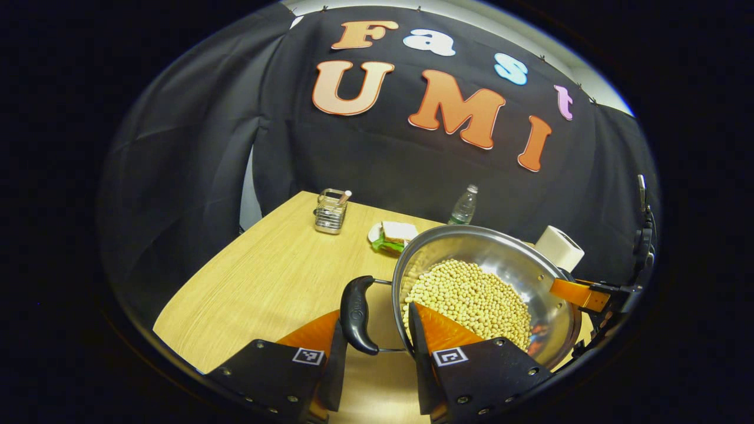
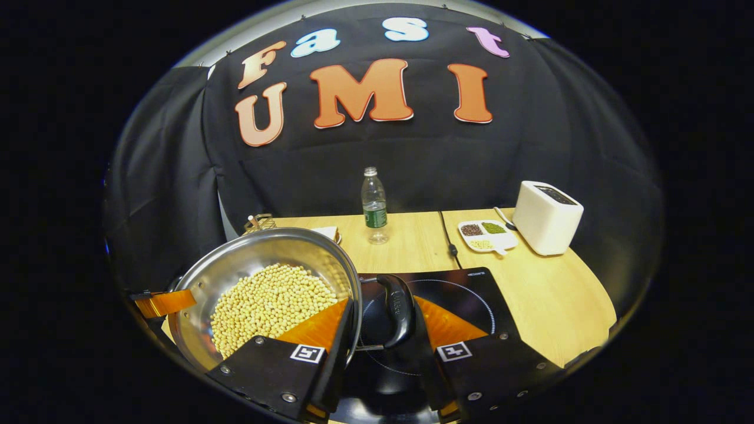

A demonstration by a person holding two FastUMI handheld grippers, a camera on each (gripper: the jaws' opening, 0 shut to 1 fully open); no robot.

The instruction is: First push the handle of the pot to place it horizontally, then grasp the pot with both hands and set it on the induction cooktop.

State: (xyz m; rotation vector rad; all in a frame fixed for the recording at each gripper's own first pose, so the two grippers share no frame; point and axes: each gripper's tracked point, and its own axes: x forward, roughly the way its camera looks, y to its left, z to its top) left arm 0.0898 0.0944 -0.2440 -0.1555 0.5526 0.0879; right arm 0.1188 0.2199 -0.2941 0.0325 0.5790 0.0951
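Note:
A steel pot [image 1: 530, 265] [image 2: 235, 265] full of pale soybeans [image 1: 471, 294] [image 2: 271, 306] hangs between both grippers. My left gripper [image 1: 377, 315] straddles its black handle [image 1: 358, 315], one finger outside the handle and the other inside the pot wall. In the right gripper view, my right gripper [image 2: 383, 303] clamps the opposite black handle [image 2: 397, 309] the same way. That handle hovers over the black induction cooktop [image 2: 471, 294], while the pot body sits left of it, slightly tilted. The opposite gripper shows across the pot in each view [image 1: 589, 294] [image 2: 162, 303].
On the wooden table [image 1: 265, 277] [image 2: 548, 294] stand a wire holder [image 1: 330, 212], a plate with a sandwich [image 1: 394, 235], a water bottle [image 1: 464, 206] [image 2: 374, 206], a white toaster [image 2: 548, 218] and a divided dish [image 2: 488, 234]. A cable [image 2: 447, 235] runs behind the cooktop.

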